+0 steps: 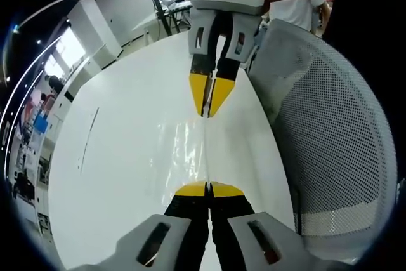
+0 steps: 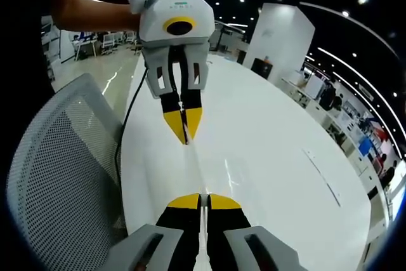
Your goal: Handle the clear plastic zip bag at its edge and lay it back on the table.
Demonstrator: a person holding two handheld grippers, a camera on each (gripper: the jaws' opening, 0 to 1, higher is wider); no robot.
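Observation:
The clear plastic zip bag (image 1: 185,150) hangs stretched between my two grippers, just above the white table (image 1: 120,157). My left gripper (image 1: 208,186) is shut on the bag's near edge, its yellow tips pressed together. My right gripper (image 1: 207,112) comes in from the top of the left gripper view, shut on the opposite edge. In the right gripper view the bag (image 2: 197,171) shows edge-on as a thin glossy line running from my right gripper (image 2: 202,198) to my left gripper (image 2: 185,139).
A grey mesh chair (image 1: 330,131) stands against the table's long edge, also seen as the mesh chair (image 2: 57,163). A black cable (image 2: 127,125) hangs off the table beside it. A person's arm (image 2: 95,14) holds the far gripper. Desks and people fill the office beyond.

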